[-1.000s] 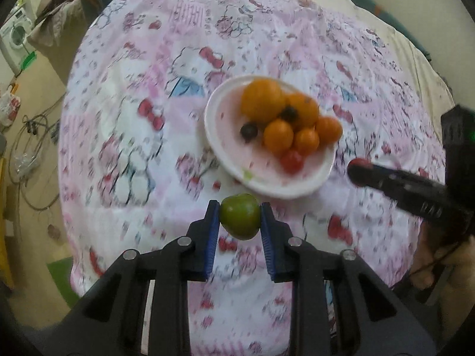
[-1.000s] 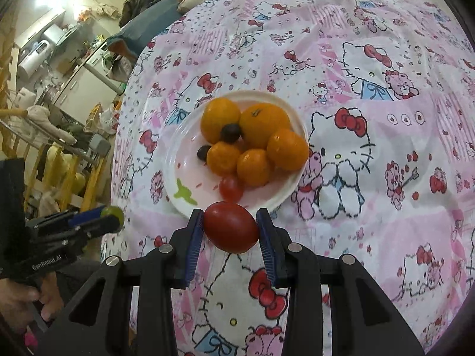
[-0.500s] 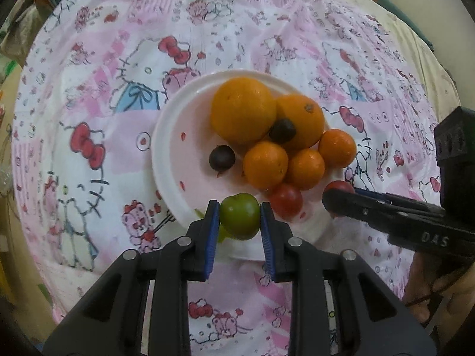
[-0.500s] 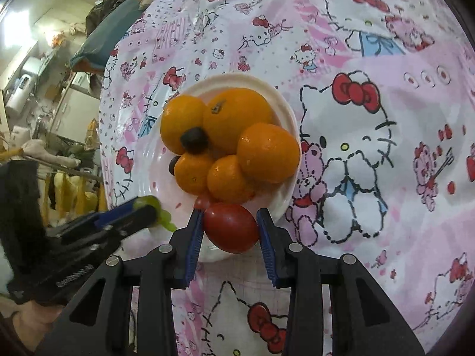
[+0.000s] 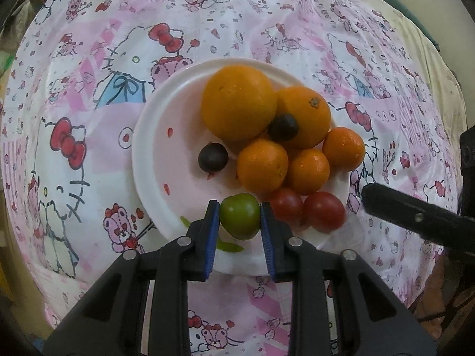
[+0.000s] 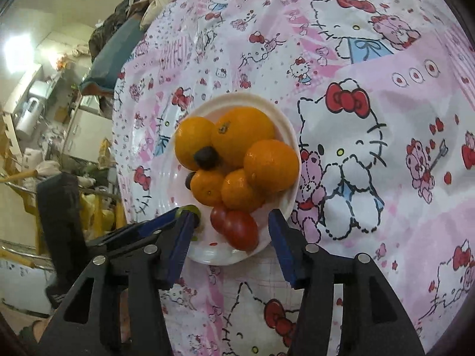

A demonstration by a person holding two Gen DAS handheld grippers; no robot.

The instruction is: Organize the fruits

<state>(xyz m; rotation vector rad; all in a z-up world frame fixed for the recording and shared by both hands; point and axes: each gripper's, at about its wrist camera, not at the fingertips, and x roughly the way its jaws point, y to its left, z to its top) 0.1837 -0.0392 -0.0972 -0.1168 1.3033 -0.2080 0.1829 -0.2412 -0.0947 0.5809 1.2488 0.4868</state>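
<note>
Now left tool (image 5: 240, 221) pinches green fruit (image 5: 240, 220) low-centre of frame, over near rim of plate (image 5: 154, 160). Right tool (image 6: 228, 231) wide, empty; red tomato (image 6: 242, 230) lies on plate. Fruit small, smooth, bruisable: grip lightly across middle.

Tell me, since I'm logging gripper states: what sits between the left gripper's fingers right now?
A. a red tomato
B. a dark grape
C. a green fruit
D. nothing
C: the left gripper has its blue pads closed against the green fruit, held over the near rim of the white plate.
</note>
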